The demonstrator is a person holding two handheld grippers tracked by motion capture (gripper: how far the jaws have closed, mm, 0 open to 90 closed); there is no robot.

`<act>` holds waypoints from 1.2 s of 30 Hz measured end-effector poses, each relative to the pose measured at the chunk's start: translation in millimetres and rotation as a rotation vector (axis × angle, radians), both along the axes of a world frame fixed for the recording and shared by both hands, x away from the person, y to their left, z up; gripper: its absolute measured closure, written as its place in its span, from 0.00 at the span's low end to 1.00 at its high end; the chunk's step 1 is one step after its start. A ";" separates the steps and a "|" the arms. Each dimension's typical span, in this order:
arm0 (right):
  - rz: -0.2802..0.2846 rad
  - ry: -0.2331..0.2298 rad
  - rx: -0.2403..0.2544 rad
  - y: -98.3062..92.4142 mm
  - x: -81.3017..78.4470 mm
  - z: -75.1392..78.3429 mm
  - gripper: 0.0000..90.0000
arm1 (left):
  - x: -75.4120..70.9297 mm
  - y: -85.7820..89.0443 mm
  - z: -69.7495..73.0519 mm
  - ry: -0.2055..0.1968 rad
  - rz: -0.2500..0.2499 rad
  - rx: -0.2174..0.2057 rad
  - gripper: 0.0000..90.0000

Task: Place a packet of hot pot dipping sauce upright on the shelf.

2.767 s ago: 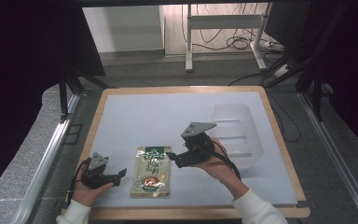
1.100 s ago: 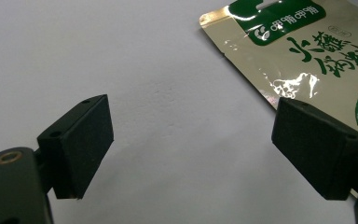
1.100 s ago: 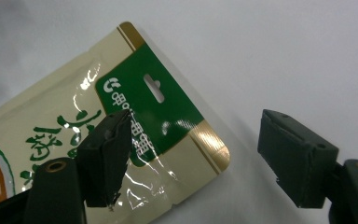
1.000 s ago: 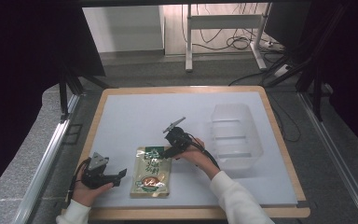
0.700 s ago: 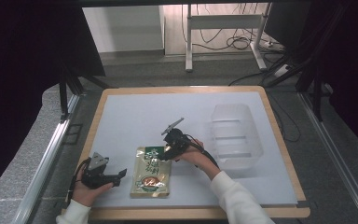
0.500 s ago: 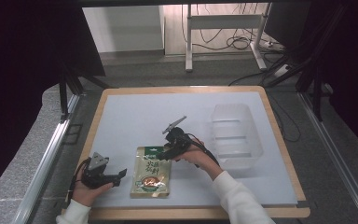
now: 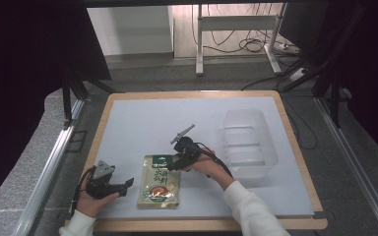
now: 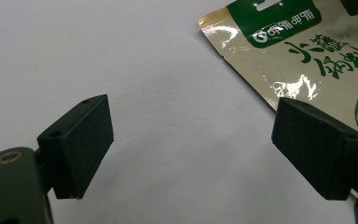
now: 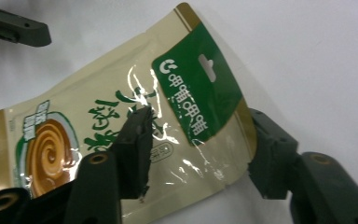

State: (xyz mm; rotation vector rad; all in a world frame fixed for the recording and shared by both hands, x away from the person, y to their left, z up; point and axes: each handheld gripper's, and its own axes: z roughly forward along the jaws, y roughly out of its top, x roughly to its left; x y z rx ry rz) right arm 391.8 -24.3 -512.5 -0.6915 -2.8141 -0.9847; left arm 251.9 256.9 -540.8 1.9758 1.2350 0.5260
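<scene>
Now right tool (image 7: 173, 166) closing around pouch (image 7: 160, 181)

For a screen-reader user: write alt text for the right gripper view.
The right gripper straddles one edge of a beige and green snack pouch lying on a white table, one black jaw over its printed face, the other beside its edge. The jaws have just been closing, not yet clamped.

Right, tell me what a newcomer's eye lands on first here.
The shiny beige and green snack pouch lying near the front of the white table, with the right tongs straddling its top corner, jaws just closing around it. Next, the clear plastic bin at the right.
</scene>
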 end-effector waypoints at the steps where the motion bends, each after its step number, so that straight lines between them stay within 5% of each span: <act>1: 0.000 0.000 0.000 0.0 0.0 0.0 0.53 | 0.0 0.0 0.0 0.000 0.000 0.000 0.14; 14: -0.008 -0.111 -0.020 0.1 -2.9 3.6 0.97 | 0.1 -0.1 -0.1 0.001 -0.001 0.001 0.14; 21: 0.005 -0.114 -0.017 -0.3 -3.9 6.9 0.99 | 0.1 0.2 -0.1 0.002 -0.002 0.001 0.14; 36: 0.069 -0.225 -0.004 1.3 -21.8 36.3 0.99 | 0.0 0.2 0.0 0.001 0.001 0.001 0.14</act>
